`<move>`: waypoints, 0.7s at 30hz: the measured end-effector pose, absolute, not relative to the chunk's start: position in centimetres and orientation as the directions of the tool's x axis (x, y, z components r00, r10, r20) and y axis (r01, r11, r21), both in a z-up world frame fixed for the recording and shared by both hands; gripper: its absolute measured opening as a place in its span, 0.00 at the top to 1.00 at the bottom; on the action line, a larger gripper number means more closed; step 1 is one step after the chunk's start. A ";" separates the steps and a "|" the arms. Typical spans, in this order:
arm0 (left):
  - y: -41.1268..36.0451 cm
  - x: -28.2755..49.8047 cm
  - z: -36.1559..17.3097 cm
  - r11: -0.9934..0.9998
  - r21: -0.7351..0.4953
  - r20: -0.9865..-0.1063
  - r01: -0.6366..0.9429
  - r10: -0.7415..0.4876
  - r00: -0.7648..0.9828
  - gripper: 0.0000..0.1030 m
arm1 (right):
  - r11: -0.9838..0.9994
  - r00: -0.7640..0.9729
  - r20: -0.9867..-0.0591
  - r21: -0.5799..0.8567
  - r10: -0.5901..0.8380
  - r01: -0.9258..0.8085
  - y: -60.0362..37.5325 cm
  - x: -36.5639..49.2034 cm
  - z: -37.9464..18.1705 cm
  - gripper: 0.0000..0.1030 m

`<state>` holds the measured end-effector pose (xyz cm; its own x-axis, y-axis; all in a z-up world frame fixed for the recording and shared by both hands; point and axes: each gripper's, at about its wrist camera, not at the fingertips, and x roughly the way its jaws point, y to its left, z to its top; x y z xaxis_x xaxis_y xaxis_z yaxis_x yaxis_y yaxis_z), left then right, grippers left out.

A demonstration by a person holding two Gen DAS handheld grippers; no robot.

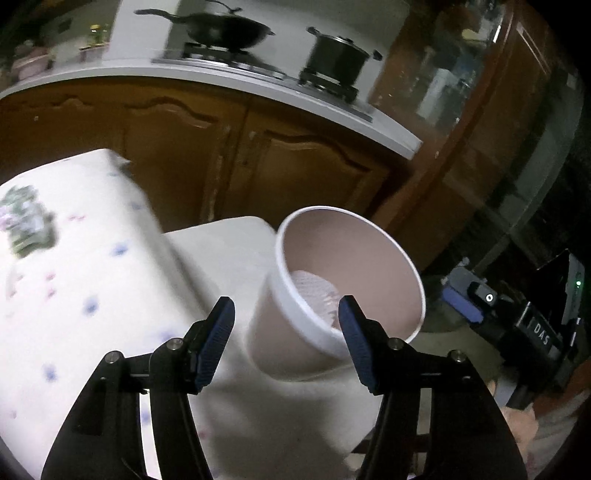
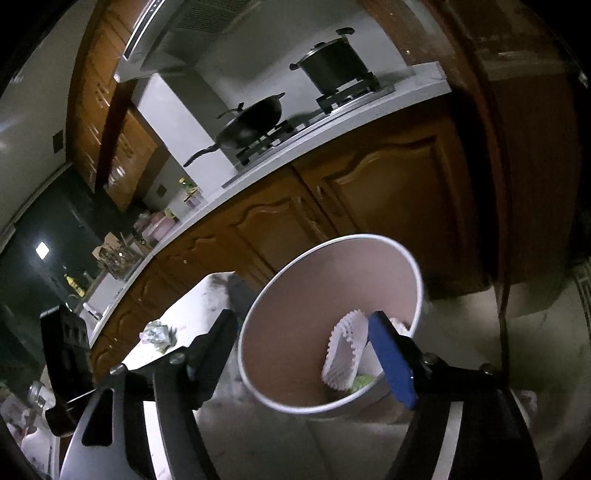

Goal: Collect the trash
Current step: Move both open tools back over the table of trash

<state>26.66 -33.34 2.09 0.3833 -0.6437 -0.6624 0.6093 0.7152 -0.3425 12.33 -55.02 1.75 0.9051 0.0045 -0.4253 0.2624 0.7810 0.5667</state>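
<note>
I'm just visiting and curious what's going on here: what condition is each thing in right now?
Paper bucket: open-topped, tilted, not full.
White foam fruit net: lying inside the bucket.
Left gripper: open, straddling the bucket's near rim.
Right gripper: open, one finger inside the bucket.
Wok: on the stove, lidded.
Stockpot: on a burner, lidded.
Cabinet doors: closed.

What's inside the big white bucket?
In the white bucket lies a white foam net sleeve, with something green beside it at the bottom. The right tongs have one finger over the rim, hiding whatever sits behind it.
</note>
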 end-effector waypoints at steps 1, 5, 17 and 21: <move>-32.4 26.5 2.1 0.721 -0.345 -0.660 0.601 -0.642 0.390 0.43 | 0.784 0.906 -0.423 0.566 0.008 0.257 -54.7 12.3 1.8 0.26; -29.3 25.8 2.2 0.746 -0.352 -0.654 0.566 -0.628 0.421 0.42 | 0.792 0.908 -0.416 0.566 0.034 0.230 -52.9 12.2 2.3 0.25; -19.1 22.0 2.4 0.827 -0.289 -0.665 0.482 -0.535 0.521 0.37 | 0.825 0.892 -0.419 0.556 0.172 0.102 -45.0 13.9 3.1 0.14; -16.1 21.0 2.4 0.848 -0.266 -0.666 0.458 -0.505 0.549 0.37 | 0.840 0.878 -0.427 0.540 0.218 0.054 -42.1 14.5 3.3 0.14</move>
<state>20.99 -16.13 2.37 0.5490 -0.5047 -0.6662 0.4578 0.8485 -0.2655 14.54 -42.13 3.26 0.8776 0.2176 -0.4272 0.0544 0.8401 0.5396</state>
